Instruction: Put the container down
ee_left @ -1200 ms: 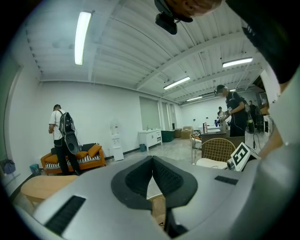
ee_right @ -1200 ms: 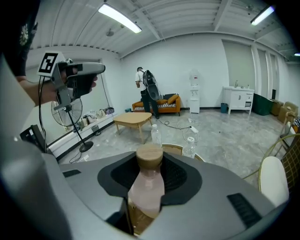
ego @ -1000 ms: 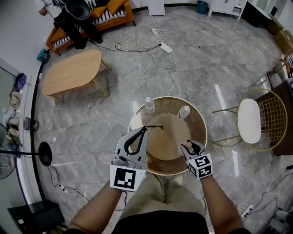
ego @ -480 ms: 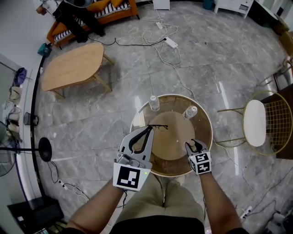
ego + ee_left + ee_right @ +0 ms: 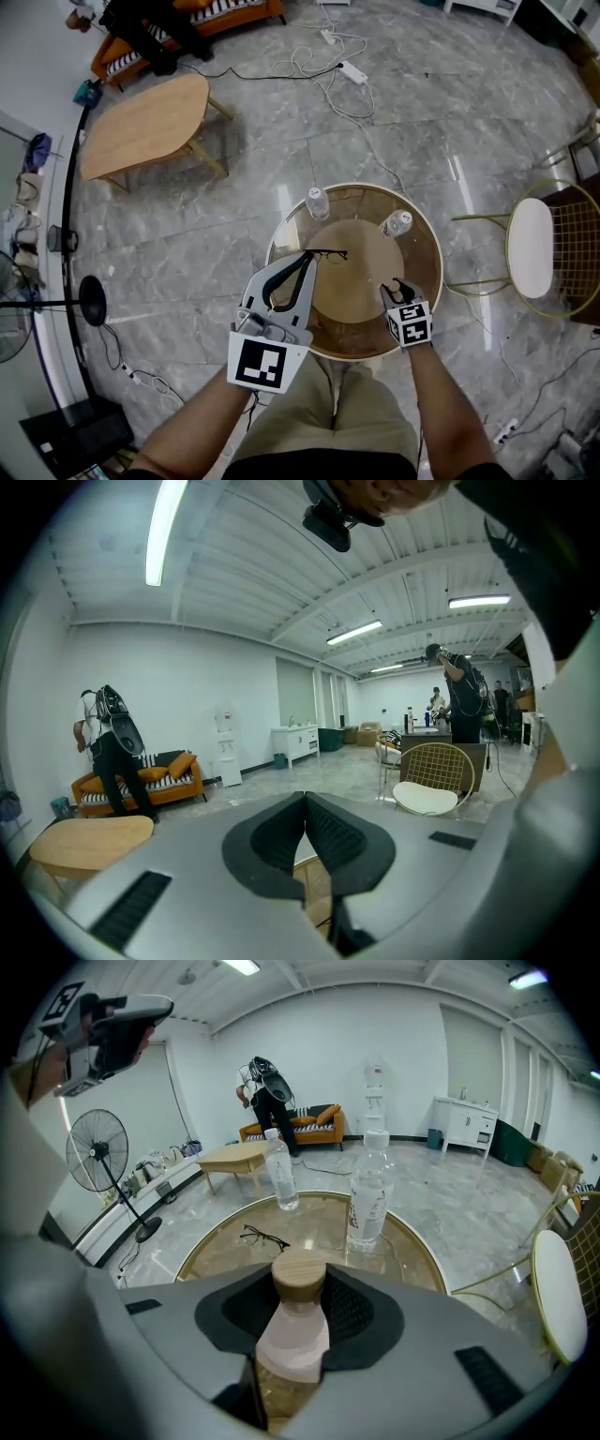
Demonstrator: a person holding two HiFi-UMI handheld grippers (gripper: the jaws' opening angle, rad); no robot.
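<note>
The floor is grey marble with cables across it. On it stands a round glass worktop (image 5: 438, 246) with a gold rim and a wooden disc beneath the glass.

**Container:** Your right gripper (image 5: 401, 286) holds the container (image 5: 295, 1330), a small bottle with a round wooden cap. Its long axis runs vertical and the cap points up. The right gripper view does not show its base, so I cannot tell whether it touches the glass.

**Fingers:** The right fingers (image 5: 361, 1312) stand wide apart and clamp the container's shoulder from both sides, with the cap rising between the pad tips. The left gripper (image 5: 302, 259) hangs raised at the worktop's 9 o'clock. Its fingers (image 5: 281, 841) are pressed together with nothing between them.

**Position:** Taking the far side from you as 12 o'clock, the container sits over the worktop at about 4 o'clock, just inside the rim.

**Edges and room:**
- A pair of spectacles (image 5: 330, 254) lies flat at 10 o'clock, well apart from the container.
- One water bottle (image 5: 318, 202) stands at 11 o'clock by the far rim.
- A second water bottle (image 5: 397, 223) stands at 1 o'clock and is the nearest item to your right gripper.
- Bare glass runs from the container toward the centre, between the spectacles and the second water bottle.
- A gold wire chair (image 5: 534, 248) stands off the worktop at 3 o'clock, apart from the rim.
- A wooden coffee table (image 5: 145, 127) stands well away at 10 o'clock.
</note>
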